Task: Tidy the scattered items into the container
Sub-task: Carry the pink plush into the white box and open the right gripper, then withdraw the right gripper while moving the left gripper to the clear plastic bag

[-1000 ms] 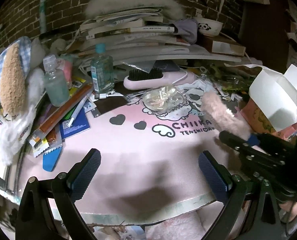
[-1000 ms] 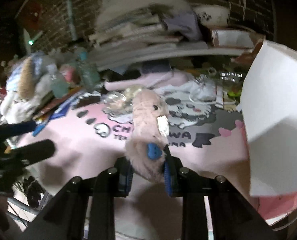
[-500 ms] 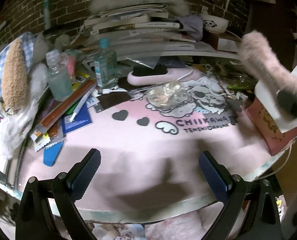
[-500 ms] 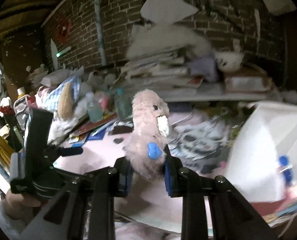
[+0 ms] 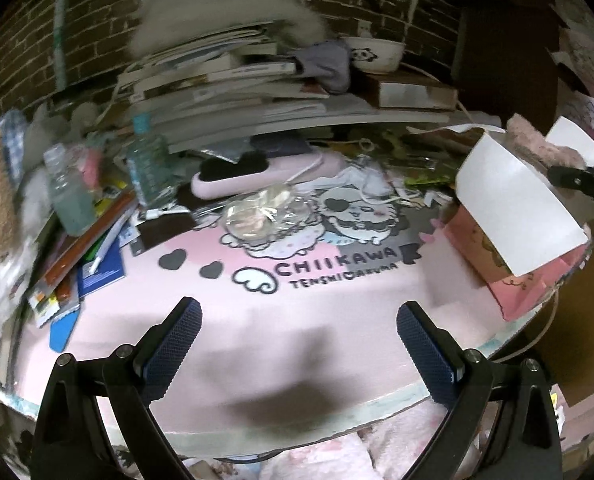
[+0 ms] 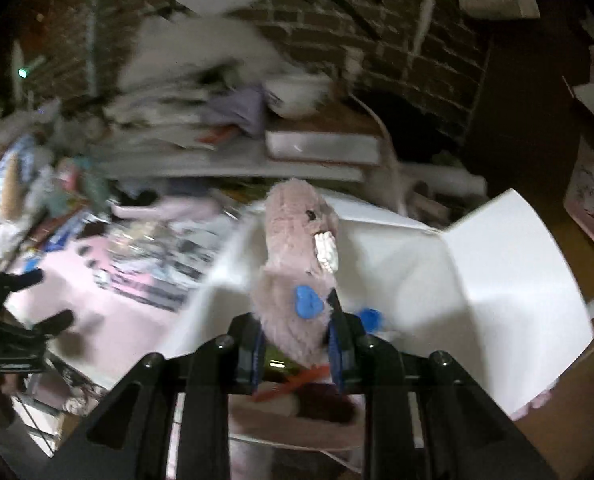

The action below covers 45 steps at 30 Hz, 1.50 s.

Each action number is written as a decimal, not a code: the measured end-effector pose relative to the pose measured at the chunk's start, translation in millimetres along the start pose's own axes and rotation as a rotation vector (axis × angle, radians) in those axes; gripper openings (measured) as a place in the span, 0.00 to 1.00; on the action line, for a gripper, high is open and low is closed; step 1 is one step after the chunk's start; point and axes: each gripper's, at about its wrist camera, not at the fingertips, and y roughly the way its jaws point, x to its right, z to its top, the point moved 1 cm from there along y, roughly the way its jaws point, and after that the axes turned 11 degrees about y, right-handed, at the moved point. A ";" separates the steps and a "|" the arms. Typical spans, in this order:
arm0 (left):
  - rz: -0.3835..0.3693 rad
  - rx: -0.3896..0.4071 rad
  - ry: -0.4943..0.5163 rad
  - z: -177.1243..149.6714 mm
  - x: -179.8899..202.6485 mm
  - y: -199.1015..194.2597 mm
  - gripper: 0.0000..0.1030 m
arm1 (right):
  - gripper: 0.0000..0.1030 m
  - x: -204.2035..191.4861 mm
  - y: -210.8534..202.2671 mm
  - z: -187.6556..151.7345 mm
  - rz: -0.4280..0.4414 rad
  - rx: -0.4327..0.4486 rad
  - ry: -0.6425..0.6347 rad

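Pink fuzzy plush toy point(image 6: 295, 264) with a blue patch and white teeth stands upright over the open white-flapped cardboard box point(image 6: 497, 264), pinched low on its body by the right gripper point(image 6: 297, 346), whose blue-padded fingers point(image 6: 339, 350) are closed snugly on the fur; in the left wrist view the same toy shows as a pink tuft at about two o'clock, above the box's flaps; the left gripper point(image 5: 297, 344) hangs over the pink printed desk mat point(image 5: 337, 308) with its fingers spread wide and nothing between them; clutter waits along the mat's far side, with a clear crinkled plastic packet point(image 5: 261, 216) at twelve o'clock, a pink hairbrush with black bristles point(image 5: 253, 172) just behind it, and two clear plastic bottles point(image 5: 149, 168) towards ten o'clock; the step in hand appears to be the drop into the box, and it would go best if the toy were lowered clear of the raised flaps and centred over the opening before the fingers part, since a soft long body released against a flap could tip out over the desk edge; red and blue objects already lie in the box bottom, though blur hides what they are.
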 end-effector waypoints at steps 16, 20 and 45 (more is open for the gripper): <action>0.009 -0.014 0.027 3.0 12.3 3.6 0.95 | 0.22 24.2 33.2 8.1 -0.087 -0.318 -0.135; 0.017 -0.020 0.028 3.1 14.0 5.3 0.95 | 0.22 26.3 38.7 7.1 -0.112 -0.369 -0.164; 0.045 -0.011 0.023 1.0 11.1 6.7 0.95 | 0.82 -25.4 -31.0 6.1 0.001 0.014 -0.192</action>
